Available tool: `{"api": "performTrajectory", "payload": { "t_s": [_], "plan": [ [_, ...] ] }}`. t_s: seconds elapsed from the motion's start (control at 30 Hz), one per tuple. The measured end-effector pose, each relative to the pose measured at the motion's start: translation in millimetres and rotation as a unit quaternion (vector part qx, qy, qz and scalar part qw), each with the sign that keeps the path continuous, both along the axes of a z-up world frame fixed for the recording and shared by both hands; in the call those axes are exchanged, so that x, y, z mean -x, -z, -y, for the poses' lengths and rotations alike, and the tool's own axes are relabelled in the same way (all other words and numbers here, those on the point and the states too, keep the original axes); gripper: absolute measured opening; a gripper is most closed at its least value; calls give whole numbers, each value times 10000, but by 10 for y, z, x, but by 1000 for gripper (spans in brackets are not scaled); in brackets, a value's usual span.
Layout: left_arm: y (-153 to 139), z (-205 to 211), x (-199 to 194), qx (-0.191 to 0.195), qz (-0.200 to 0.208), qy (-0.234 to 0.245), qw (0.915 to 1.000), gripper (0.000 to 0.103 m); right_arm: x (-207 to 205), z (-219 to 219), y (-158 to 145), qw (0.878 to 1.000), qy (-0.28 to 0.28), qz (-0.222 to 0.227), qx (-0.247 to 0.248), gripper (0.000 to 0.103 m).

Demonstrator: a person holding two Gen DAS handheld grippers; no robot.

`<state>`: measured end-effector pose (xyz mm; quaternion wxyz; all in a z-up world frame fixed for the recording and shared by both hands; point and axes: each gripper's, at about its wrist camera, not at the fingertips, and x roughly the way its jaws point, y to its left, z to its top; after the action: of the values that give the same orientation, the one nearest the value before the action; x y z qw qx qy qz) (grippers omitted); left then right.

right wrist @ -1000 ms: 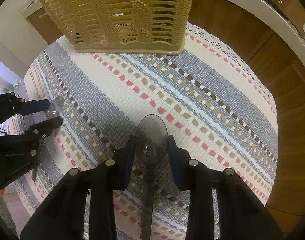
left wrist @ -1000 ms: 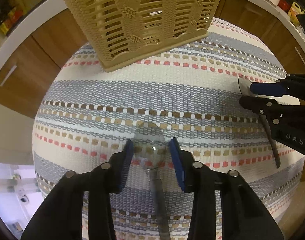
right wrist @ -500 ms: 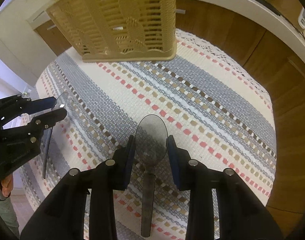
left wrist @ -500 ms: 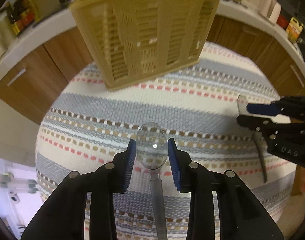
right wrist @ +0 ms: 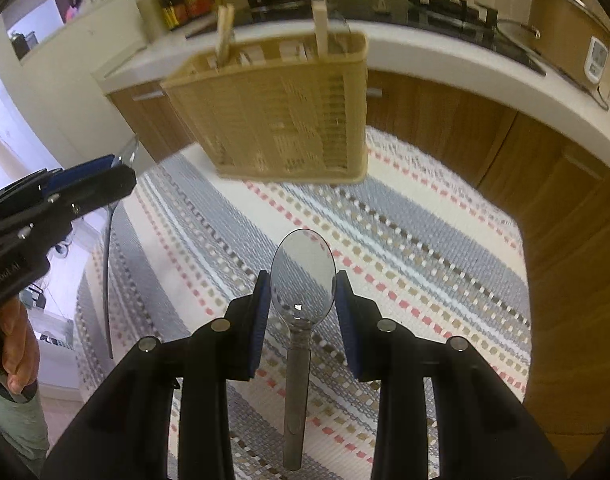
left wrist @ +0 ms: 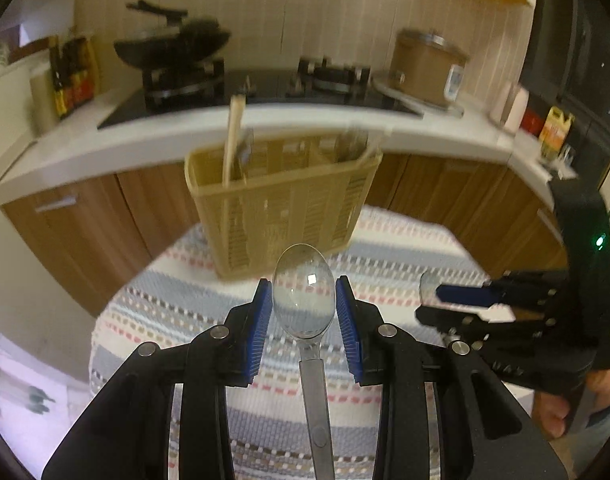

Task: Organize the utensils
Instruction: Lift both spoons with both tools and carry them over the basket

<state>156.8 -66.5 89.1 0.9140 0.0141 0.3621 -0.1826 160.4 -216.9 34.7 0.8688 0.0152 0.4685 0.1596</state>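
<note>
My left gripper (left wrist: 304, 306) clamps spoon (left wrist: 303, 298) by bowl, handle running down out of frame. My right gripper (right wrist: 303, 300) pinches second spoon (right wrist: 303, 276) same way, above striped cloth (right wrist: 405, 240). Basket (right wrist: 273, 120) ahead on cloth, blurred; sticks poking out, probably chopsticks (right wrist: 224, 34). Basket's inner compartments hard to make out.
</note>
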Motion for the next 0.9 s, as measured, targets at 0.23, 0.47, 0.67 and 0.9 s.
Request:
{"api": "performTrajectory", "payload": {
  "t_s": [0.23, 0.47, 0.67, 0.9],
  "plan": [
    [-369, -66, 138, 420, 726, -167, 9963, 31, 95, -9, -350, 9987, -25, 499, -113, 29],
    [-768, -181, 176, 796, 1581, -471, 9831, 31, 36, 47, -706, 9940, 15, 1022, -388, 29],
    [-915, -219, -27, 871, 1932, -744, 9745, 31, -246, 36, -843, 9926, 79, 1144, -399, 29],
    [-978, -351, -456, 1149, 2319, -1031, 9604, 31, -567, -37, -1157, 9830, 124, 1722, -624, 29]
  ]
}}
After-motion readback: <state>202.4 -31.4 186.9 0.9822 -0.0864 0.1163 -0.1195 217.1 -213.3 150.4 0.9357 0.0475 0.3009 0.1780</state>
